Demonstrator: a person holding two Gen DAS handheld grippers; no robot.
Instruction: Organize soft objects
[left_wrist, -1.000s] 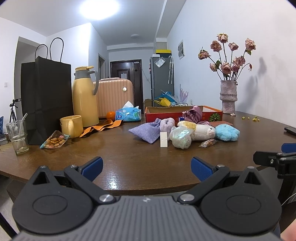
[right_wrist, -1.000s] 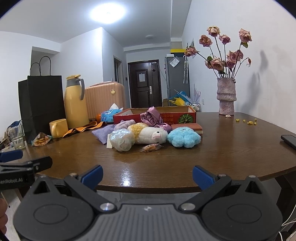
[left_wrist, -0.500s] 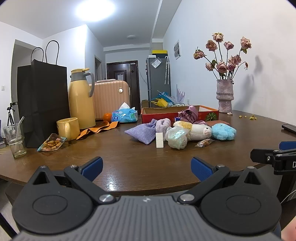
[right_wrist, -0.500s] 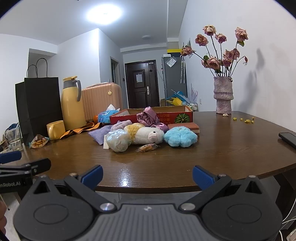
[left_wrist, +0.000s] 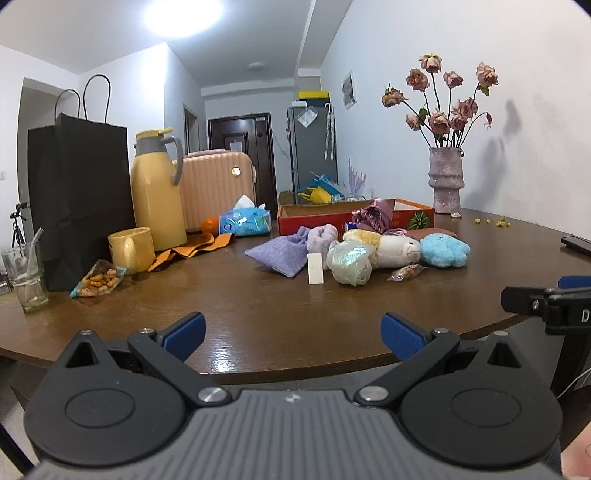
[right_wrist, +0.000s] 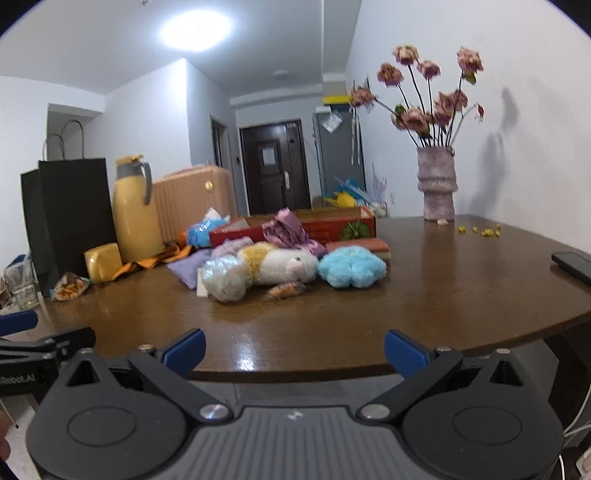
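Observation:
A pile of soft things lies mid-table: a white and yellow plush, a blue fluffy toy, a lilac pouch, a pearly crinkled bag and a purple satin cloth draped on the red box. My left gripper is open and empty at the table's near edge. My right gripper is open and empty there too, to the right.
A black paper bag, yellow thermos, yellow mug, snack packet and glass stand at the left. A vase of dried roses stands back right. A phone lies at the right edge.
Both grippers have shifted slightly, the right view nearing the table a little. Both stay open. No object on the table has moved.

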